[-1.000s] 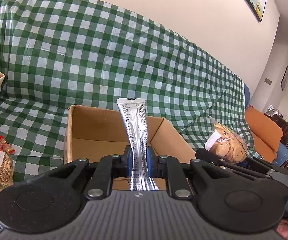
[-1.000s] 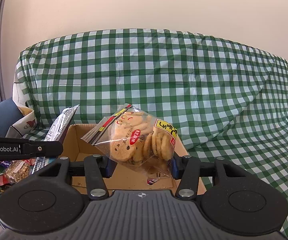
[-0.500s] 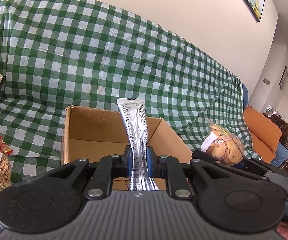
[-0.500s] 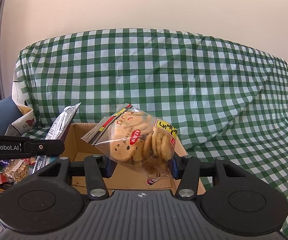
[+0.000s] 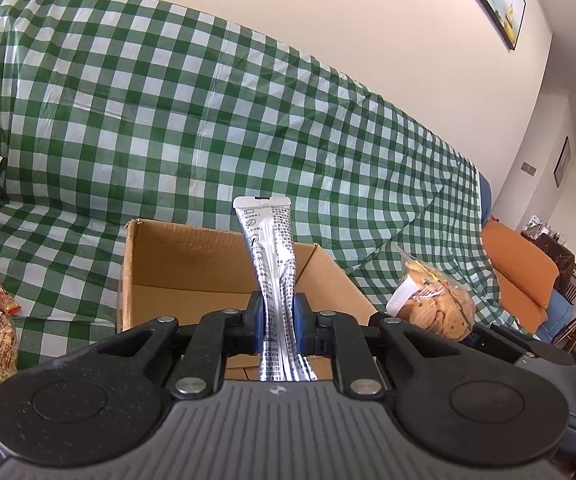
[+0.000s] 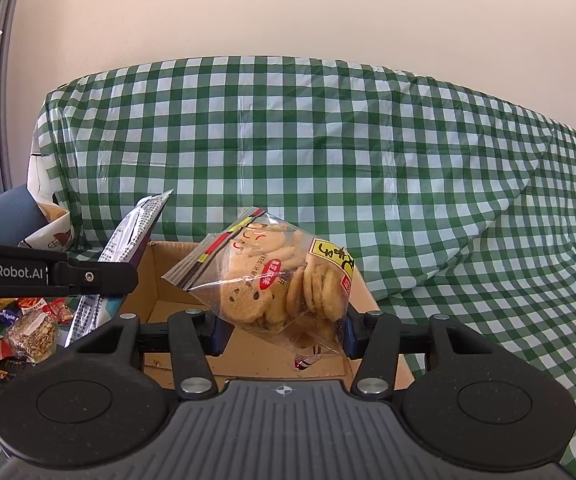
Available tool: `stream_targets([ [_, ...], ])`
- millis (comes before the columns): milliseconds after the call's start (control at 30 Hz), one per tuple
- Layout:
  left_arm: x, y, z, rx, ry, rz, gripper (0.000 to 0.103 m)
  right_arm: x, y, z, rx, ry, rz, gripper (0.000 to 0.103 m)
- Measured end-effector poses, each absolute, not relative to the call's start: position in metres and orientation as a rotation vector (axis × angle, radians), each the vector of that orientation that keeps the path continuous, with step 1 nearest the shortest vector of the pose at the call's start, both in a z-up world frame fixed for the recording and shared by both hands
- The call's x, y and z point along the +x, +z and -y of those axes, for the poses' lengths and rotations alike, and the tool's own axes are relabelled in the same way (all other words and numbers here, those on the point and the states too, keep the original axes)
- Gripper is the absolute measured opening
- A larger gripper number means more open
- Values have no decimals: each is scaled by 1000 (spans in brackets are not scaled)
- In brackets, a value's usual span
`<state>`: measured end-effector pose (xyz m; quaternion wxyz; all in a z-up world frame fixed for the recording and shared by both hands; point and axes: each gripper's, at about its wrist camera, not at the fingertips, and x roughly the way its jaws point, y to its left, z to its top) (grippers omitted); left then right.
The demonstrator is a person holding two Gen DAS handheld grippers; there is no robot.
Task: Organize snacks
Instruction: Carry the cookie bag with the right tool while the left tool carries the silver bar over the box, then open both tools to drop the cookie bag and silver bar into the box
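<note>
Both claws loaded, poised at cardboard box [image 5: 192,264].
Left claw [image 5: 278,322] pinches silver packet [image 5: 272,248] upright; right claw [image 6: 284,328], wider, clamps cookie bag [image 6: 276,280], both near the box, likely for dropping in.

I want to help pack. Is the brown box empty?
Nearly empty: the cardboard box floor shows bare except one small wrapper. Its near corners are hidden.

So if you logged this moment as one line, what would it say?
left tool: shut on silver packet | right tool: shut on cookie bag | both above cardboard box | neither released
</note>
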<state>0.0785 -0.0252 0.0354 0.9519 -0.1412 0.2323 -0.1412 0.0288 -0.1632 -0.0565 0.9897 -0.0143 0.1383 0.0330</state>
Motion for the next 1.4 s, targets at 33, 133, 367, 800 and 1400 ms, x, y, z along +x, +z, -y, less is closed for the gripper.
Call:
stream_targets([
  [33,79,36,25,-286,-288,-471,16,29,-56,164,-30,68,-278,53],
  [133,78,36,26,-287,-289,-467,16,29,-56,164,-33,69,-275,53],
  [367,78,37,27,-284,-294,-459,16,29,-57,164,-40,70,-270,53],
  [800,77,39,26,-286,-302,-451,16,29,-57,163,-43,67,-268,53],
  [1400,78,40,26,-287,-304,-447,16,29,-58,162,-51,65,-266,53],
])
